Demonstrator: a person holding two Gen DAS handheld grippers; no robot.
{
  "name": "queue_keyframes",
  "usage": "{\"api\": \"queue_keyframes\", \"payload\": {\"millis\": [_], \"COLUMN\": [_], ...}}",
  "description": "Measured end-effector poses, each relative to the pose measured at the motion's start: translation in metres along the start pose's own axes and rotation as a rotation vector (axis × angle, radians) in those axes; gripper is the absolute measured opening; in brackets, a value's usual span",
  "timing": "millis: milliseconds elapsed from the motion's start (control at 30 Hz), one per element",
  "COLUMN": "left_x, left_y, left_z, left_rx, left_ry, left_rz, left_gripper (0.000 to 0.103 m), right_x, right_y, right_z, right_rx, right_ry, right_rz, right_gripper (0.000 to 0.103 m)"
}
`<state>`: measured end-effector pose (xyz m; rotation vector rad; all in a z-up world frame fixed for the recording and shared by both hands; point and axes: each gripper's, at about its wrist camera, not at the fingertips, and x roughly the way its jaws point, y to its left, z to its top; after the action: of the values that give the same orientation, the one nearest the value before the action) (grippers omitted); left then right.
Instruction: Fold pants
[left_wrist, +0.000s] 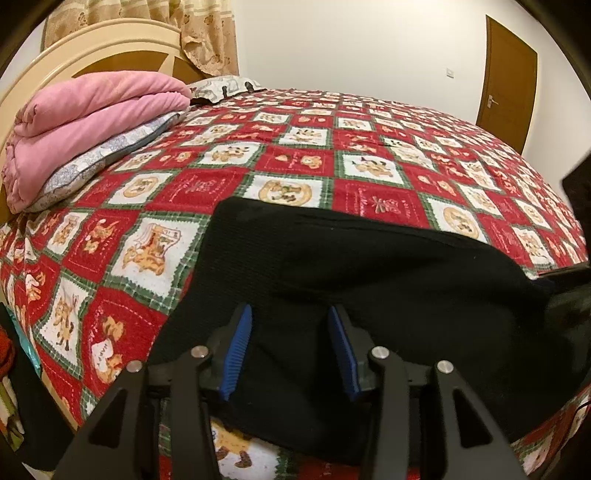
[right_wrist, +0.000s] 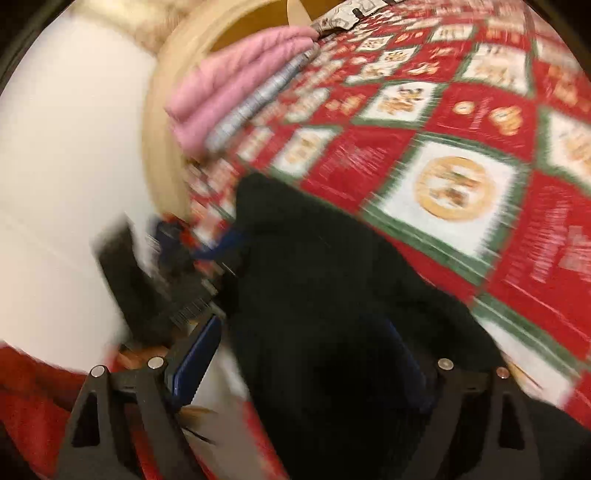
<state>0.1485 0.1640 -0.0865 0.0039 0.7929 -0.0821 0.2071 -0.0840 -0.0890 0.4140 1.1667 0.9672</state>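
Left gripper (left_wrist: 290, 314) low in the centre of the left wrist view, blue pads (left_wrist: 238, 347) parted with black fabric of the pants (left_wrist: 369, 280) bunched between them; pressing or merely straddling, cannot tell. Pants spread from the lower centre toward the right edge, lying on the red, green and white patchwork bedspread (left_wrist: 295, 147). Farther out, at upper left, folded pink blanket (left_wrist: 85, 122) stacked on a grey patterned pillow (left_wrist: 107, 155), against a cream headboard (left_wrist: 92, 48); brown door (left_wrist: 508, 81) at upper right. Right gripper (right_wrist: 303, 339) at the bottom of the blurred right wrist view, jaws spread wide, left blue pad (right_wrist: 195, 358) clear of the cloth, right one dim against the black fabric filling the lower middle. Same bedspread across the upper right, pink blanket near top centre.
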Motion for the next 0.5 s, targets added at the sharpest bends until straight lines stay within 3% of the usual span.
{"api": "queue_keyframes", "payload": {"millis": [33,133,200,300,367,500], "left_x": [0.0,0.001,0.0,0.001,0.002,0.003], "left_y": [-0.001,-0.002,-0.003,-0.005,-0.004,-0.008], "left_z": [0.0,-0.001,-0.002,-0.001,0.0,0.0], "left_rx": [-0.001,0.012,0.011,0.021,0.02,0.04], "left_ry": [0.002,0.0,-0.005,-0.003,-0.001,-0.015], "left_rz": [-0.007,-0.009,-0.009,0.0,0.001,0.019], "left_gripper": [0.053,0.053,0.053,0.054,0.054,0.056], "right_x": [0.001,-0.008,-0.016,-0.02,-0.019,-0.026], "right_y": [-0.004,-0.012,-0.014,-0.015,-0.033,-0.055], "right_z": [0.002,-0.001,-0.005,0.001,0.008,0.005], "right_rx": [0.043,0.112,0.144,0.12,0.191,0.296], "right_ry": [-0.037,-0.246,-0.332,-0.341,-0.341,-0.322], "right_rz": [0.005,-0.094,-0.099,-0.137,-0.096,-0.021], "right_gripper": [0.089,0.082,0.08,0.075,0.074,0.058]}}
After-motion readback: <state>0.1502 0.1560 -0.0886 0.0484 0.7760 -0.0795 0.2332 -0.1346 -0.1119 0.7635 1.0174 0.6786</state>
